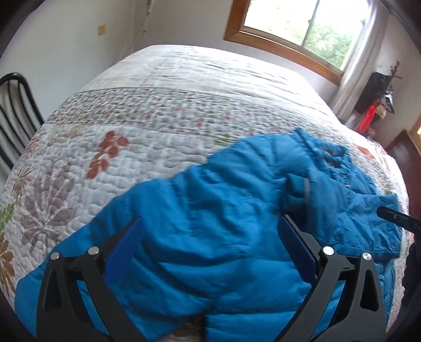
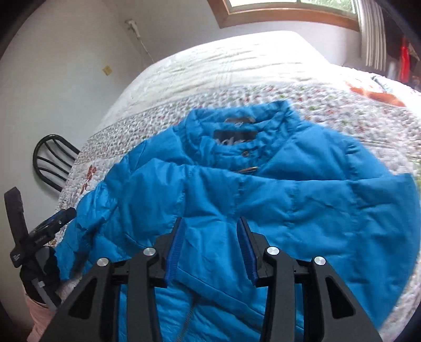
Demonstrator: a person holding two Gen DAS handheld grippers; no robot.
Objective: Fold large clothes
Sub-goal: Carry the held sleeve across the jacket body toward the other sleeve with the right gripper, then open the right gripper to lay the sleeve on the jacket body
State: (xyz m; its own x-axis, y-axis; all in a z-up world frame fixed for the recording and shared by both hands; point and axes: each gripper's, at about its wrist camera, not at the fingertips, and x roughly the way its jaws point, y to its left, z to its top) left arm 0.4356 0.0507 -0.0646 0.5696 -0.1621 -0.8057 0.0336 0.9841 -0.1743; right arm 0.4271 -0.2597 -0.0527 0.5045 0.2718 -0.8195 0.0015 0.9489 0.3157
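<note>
Jacket (image 2: 263,200) spread on quilted bed (image 1: 184,86) beneath window (image 1: 302,23); both grippers' jaws apart

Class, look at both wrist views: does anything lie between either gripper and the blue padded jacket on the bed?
Nothing visible does. The blue padded jacket lies spread on the quilted bedspread, directly beneath the open left gripper and the open right gripper. Only air separates the fingers from the fabric.

There was one blue puffer jacket (image 2: 263,200) on one quilted bedspread (image 1: 163,110). Two grippers showed, left (image 1: 210,250) and right (image 2: 210,247), plus one black chair (image 1: 15,110) and one window (image 1: 302,23).
</note>
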